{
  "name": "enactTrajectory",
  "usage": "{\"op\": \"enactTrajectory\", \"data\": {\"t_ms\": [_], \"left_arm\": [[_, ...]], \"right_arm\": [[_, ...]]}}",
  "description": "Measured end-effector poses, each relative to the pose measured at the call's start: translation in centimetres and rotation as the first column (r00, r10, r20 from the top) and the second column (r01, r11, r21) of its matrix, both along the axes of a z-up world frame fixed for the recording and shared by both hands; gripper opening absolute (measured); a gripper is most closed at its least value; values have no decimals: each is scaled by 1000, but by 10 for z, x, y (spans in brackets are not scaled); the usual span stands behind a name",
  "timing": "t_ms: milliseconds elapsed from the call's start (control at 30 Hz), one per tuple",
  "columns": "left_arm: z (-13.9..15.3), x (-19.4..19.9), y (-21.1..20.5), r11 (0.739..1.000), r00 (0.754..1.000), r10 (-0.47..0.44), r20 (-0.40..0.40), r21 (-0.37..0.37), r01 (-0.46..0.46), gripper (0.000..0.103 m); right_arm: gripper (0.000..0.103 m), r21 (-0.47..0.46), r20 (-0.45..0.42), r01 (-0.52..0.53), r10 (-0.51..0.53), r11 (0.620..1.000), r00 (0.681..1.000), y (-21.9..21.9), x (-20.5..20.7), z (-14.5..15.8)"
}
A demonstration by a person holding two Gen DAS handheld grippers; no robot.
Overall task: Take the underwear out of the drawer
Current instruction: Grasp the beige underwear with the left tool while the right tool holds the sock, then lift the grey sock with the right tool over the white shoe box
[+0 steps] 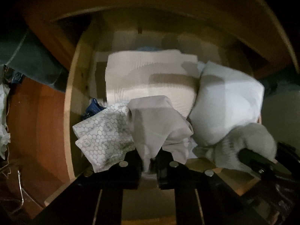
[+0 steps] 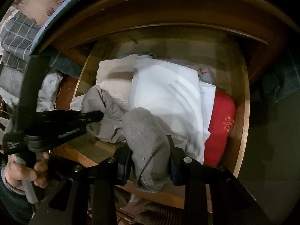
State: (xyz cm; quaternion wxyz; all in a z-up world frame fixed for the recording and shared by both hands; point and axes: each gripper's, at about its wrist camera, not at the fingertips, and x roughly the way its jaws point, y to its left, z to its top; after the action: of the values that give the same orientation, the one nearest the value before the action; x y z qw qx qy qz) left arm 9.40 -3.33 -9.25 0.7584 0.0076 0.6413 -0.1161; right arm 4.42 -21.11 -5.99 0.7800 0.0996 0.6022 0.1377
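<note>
Wooden drawer (image 1: 75, 86) walls sit around a dim pile of folded clothes. Your left tool (image 1: 150, 161) is pinched tight on a fold of the grey underwear (image 1: 157, 123), which bunches up at the front of the drawer, and no gap shows between the tips. Beside it lies a white cloth with a honeycomb print (image 1: 101, 136). Behind sits a cream folded cloth (image 1: 146, 78), and a pale blue-white bundle (image 1: 228, 101) lies next to it. Your right tool (image 2: 150, 159) is clamped on a grey sock (image 2: 146, 136), with one tip on each side of it. A red cloth (image 2: 221, 123) fills the drawer's far side. Your hand (image 2: 28, 172) holds the left tool's handle.
</note>
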Motion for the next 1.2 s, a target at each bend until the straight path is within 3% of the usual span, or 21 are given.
{"op": "enactTrajectory", "data": {"t_ms": [200,333,600,767,1067,1200], "left_arm": [[28,-19,9,998,994,0,113,-56,6,11],[45,-34,17,999,977,2,214,-35,5,11],[71,-50,40,997,954,51,295,-76,-30,11],[71,-49,42,994,949,67,307,-108,-36,11],[77,-59,35,996,930,30,366,-88,2,11],[79,-59,39,995,930,42,365,-104,-4,11]], "right_arm": [[29,0,26,-3,3,1000,1000,0,-5,4],[29,-8,58,-2,3,1000,998,0,-10,11],[29,-32,115,11,-7,999,993,0,-10,28],[29,-48,125,2,4,999,992,0,-12,47],[29,-46,217,-6,16,999,976,-7,-14,121],[29,-41,316,8,6,999,949,-10,-7,179]]}}
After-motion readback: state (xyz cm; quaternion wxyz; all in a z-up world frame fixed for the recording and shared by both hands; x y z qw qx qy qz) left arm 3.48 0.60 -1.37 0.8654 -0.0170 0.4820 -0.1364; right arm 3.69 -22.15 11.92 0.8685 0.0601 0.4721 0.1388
